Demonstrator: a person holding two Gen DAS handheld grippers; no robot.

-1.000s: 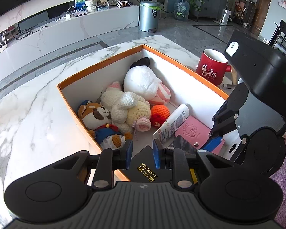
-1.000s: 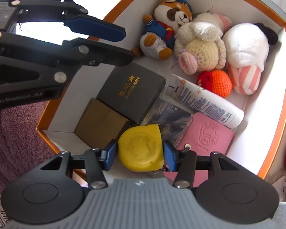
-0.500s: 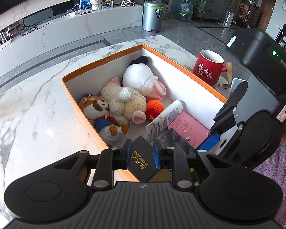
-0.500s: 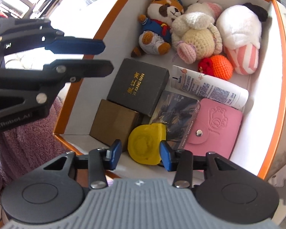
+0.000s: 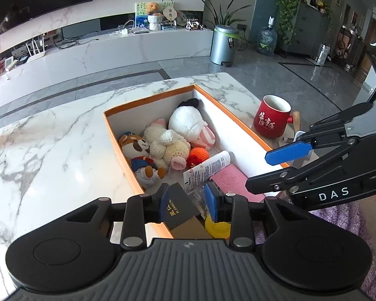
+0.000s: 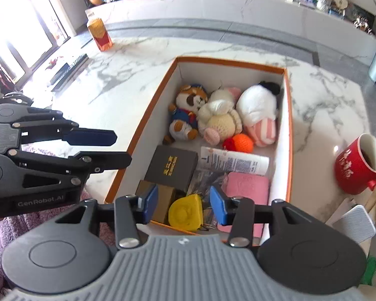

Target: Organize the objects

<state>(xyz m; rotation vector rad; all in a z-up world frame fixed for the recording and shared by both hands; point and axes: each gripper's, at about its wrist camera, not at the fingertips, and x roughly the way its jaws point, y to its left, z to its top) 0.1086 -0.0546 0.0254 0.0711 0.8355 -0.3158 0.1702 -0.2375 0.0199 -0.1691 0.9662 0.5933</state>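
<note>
We see the orange-rimmed box (image 6: 290,115) on the marble table (image 5: 50,150), packed. Far end: fox plush (image 6: 188,105), cream crochet doll (image 6: 220,123), white plush (image 6: 258,107), orange crochet ball (image 6: 242,143). Nearer: lotion tube (image 6: 234,161), black box (image 6: 171,169), pink wallet (image 6: 247,188), brown box (image 6: 163,195), yellow tape measure (image 6: 186,212) at the near wall. Right gripper (image 6: 184,204) hangs above that near end, jaws spread, holding nothing. Left gripper (image 5: 188,205) likewise spread and empty. Red mug (image 6: 358,168) stands outside the box, to its right.
</note>
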